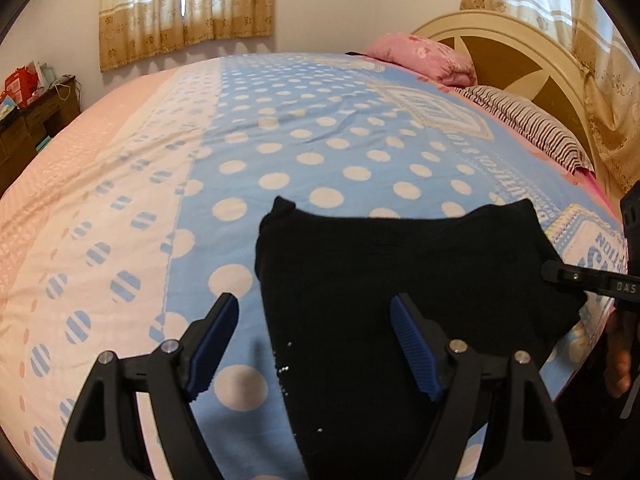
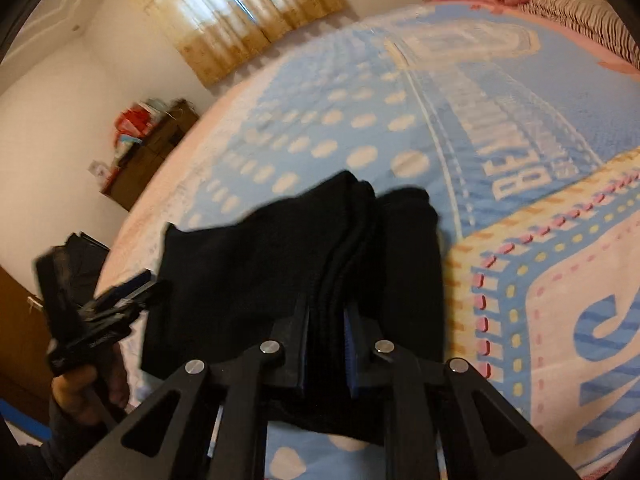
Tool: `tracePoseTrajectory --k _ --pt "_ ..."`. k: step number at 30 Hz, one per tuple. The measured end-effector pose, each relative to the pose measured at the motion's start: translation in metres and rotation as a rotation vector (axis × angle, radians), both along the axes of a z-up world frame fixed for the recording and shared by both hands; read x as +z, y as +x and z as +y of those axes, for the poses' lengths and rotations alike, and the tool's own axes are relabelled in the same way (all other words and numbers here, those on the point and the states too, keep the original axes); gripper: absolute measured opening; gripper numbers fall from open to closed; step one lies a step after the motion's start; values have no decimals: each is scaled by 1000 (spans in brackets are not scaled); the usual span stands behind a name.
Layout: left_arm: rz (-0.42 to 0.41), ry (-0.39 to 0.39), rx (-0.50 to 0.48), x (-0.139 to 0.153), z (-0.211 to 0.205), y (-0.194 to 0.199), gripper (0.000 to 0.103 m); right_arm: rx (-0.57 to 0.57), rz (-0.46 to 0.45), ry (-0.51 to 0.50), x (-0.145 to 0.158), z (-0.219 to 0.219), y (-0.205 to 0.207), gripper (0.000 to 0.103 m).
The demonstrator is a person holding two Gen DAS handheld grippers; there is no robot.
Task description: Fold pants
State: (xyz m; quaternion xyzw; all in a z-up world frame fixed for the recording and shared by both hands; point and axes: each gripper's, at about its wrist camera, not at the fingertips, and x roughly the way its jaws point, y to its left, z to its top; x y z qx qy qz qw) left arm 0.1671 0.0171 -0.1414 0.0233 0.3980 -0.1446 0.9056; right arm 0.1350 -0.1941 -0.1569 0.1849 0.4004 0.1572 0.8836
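Observation:
The black pants (image 1: pixel 404 292) lie folded into a compact bundle on the blue polka-dot bedspread (image 1: pixel 312 136). My left gripper (image 1: pixel 316 332) is open and hovers just above the bundle's left edge, holding nothing. My right gripper (image 2: pixel 328 332) is shut on a thick fold of the pants (image 2: pixel 304 248) at the bundle's near edge. The right gripper shows at the right edge of the left wrist view (image 1: pixel 592 280). The left gripper shows at the left of the right wrist view (image 2: pixel 100 308). The right wrist view is blurred.
A pink pillow (image 1: pixel 424 56) and a striped pillow (image 1: pixel 532 128) lie by the cream headboard (image 1: pixel 516 52) at the far right. A dark wooden dresser (image 1: pixel 32 124) with red items stands left of the bed. Curtained windows (image 1: pixel 184 8) are behind.

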Motion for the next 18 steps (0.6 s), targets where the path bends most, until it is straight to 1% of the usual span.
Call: tracePoseTrajectory --k 2,4,6,9,11,12,13,14,15,18 --pt "0 -9 1 0 4 0 83 -7 -40 -14 10 -2 -8 15" --pt "-4 -9 11 1 6 2 86 -32 -50 -35 13 -10 -12 15" --pt "-8 -14 14 1 6 3 89 -55 -4 -23 2 -21 -9 15" --pt "1 -5 0 -5 1 7 92 -74 78 21 -26 -35 -1 17" --pt "21 18 -7 -13 -4 12 92 -78 72 50 -29 -40 -1 24" --pt "28 20 -8 -15 -4 13 93 -89 71 37 -24 -42 -2 27" --pt "31 17 -8 -17 -5 12 93 -106 66 11 -20 -43 -3 40" --pt "31 12 -5 -16 -4 13 93 -130 48 -23 -14 -46 -6 50" --pt "31 12 -3 -15 -3 12 94 -160 4 -50 -4 -49 -10 50" --pt "10 21 10 -9 0 11 94 -176 -89 -53 20 -49 -17 50"
